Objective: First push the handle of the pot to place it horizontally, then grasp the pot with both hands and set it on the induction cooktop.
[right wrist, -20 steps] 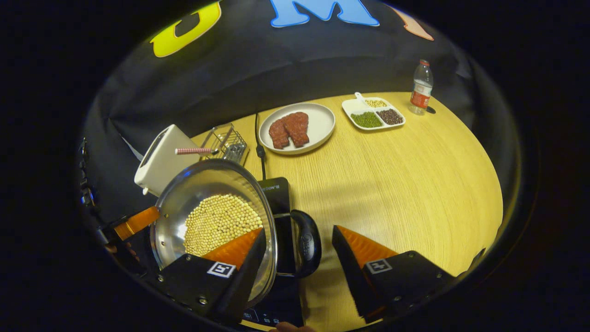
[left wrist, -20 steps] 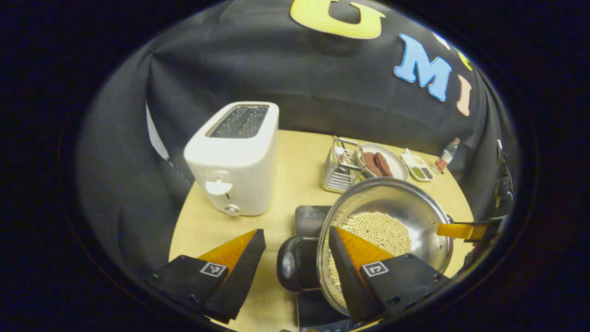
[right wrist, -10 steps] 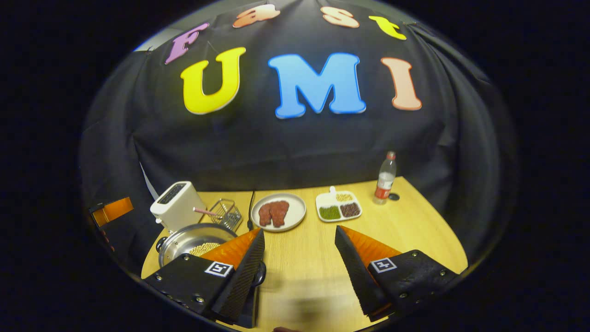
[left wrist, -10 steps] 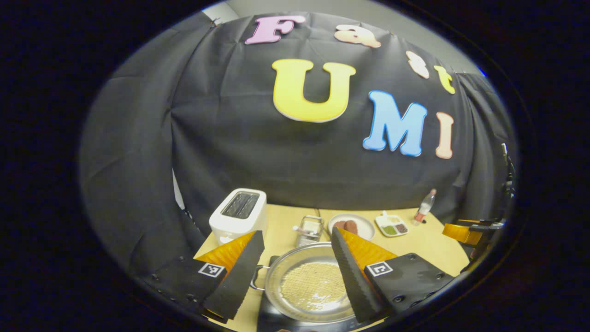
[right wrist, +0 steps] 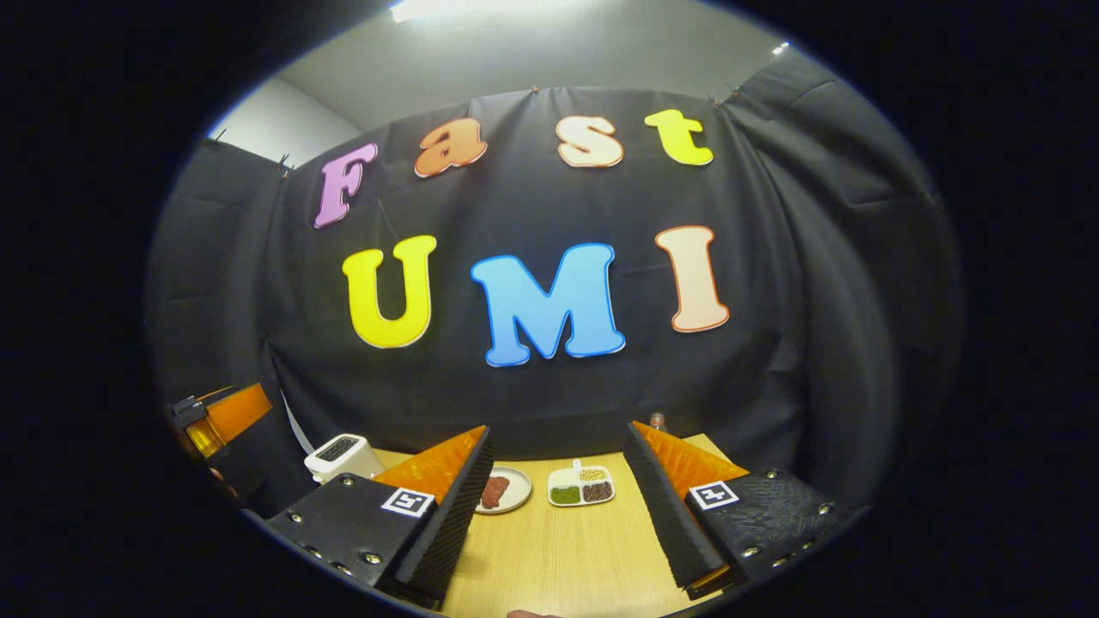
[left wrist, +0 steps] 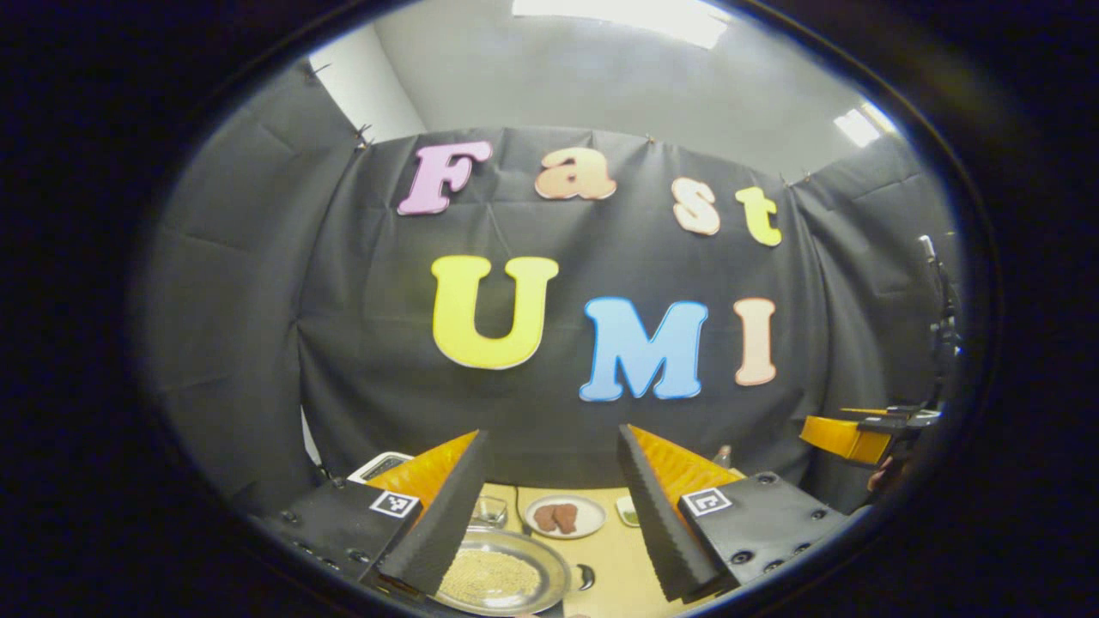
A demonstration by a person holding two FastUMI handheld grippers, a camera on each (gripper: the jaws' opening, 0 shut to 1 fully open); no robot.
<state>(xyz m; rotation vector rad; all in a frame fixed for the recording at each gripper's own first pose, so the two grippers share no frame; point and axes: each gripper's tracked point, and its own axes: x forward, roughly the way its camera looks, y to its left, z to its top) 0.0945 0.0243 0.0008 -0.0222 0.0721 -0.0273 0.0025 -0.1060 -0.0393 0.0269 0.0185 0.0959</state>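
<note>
With the shiny steel pot of pale beans apparently set down, both the left gripper and right gripper hang spread and empty above the pot, so I judge the task finished, with nothing left but pulling clear.

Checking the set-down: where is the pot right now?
In the left gripper view the pot sits low on the table, just left of centre, nearer than the plate of meat.

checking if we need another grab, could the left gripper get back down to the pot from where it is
Probably yes. The left gripper hangs above the pot with its jaws open and empty, and nothing sits between them, so a plain drop should reach the rim.
</note>
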